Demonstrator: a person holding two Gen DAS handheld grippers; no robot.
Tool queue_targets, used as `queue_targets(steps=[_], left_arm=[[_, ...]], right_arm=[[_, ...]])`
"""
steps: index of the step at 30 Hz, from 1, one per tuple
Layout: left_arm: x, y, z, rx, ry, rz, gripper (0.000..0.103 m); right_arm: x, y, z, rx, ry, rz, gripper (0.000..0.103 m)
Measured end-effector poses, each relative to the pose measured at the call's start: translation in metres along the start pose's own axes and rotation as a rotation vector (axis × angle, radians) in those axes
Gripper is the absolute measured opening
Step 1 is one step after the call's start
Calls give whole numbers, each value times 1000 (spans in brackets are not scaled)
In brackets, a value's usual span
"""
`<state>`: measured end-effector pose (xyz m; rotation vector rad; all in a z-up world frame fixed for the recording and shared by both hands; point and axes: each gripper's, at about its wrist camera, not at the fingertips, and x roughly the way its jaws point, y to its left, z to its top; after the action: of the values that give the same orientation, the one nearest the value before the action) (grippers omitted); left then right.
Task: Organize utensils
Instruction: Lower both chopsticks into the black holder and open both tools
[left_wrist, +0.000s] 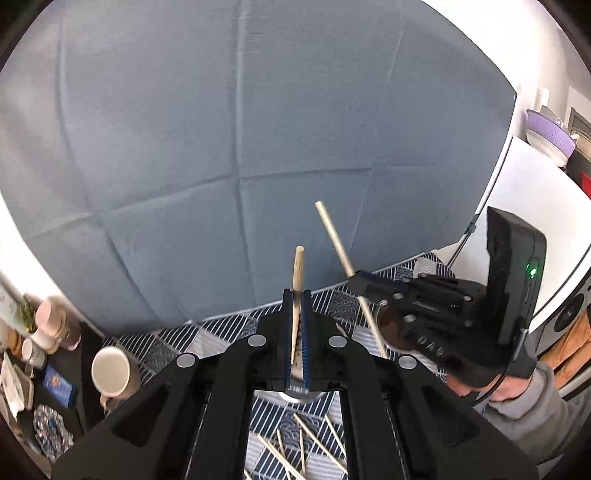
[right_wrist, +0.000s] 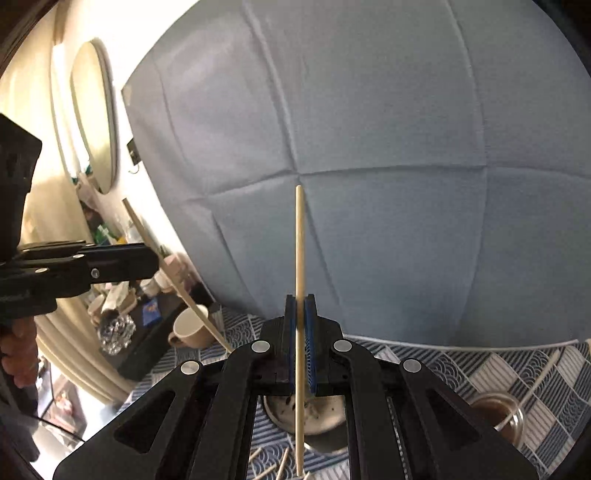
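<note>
Chopsticks, one apiece: left gripper (left_wrist: 297, 295) clamps chopstick (left_wrist: 298, 266); right gripper (right_wrist: 301, 301) clamps another (right_wrist: 299, 240)

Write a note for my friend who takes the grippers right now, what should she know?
Left gripper: shut on one wooden chopstick, lifted above the table.
Right gripper: shut on another chopstick, also lifted.
More loose chopsticks lie on the patterned tablecloth under the grippers.
A glass jar at the right already holds one stick. A beige mug stands at the left, and a speckled cup sits below the right gripper.
Done: two sticks picked up.
Left: probably put both into a holder, then gather the rest.
</note>
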<state>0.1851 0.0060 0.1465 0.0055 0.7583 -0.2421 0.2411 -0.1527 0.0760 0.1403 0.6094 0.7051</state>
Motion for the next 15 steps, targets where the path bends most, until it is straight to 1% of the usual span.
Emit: queue_targets(steps=[6, 7, 9, 11, 13, 15], left_arm=[[33, -3, 15, 21, 16, -9, 4], [39, -3, 15, 22, 26, -16, 4], [49, -3, 16, 28, 40, -5, 4], [59, -3, 12, 32, 58, -4, 4], [65, -3, 10, 30, 75, -16, 4], [76, -2, 10, 32, 93, -10, 5]], right_arm=[[36, -12, 9, 33, 24, -5, 5], [40, -16, 8, 43, 27, 0, 5], [49, -19, 8, 52, 32, 2, 5], [59, -20, 7, 49, 38, -13, 5], [66, -22, 4, 60, 38, 2, 5], [70, -23, 0, 66, 25, 11, 5]])
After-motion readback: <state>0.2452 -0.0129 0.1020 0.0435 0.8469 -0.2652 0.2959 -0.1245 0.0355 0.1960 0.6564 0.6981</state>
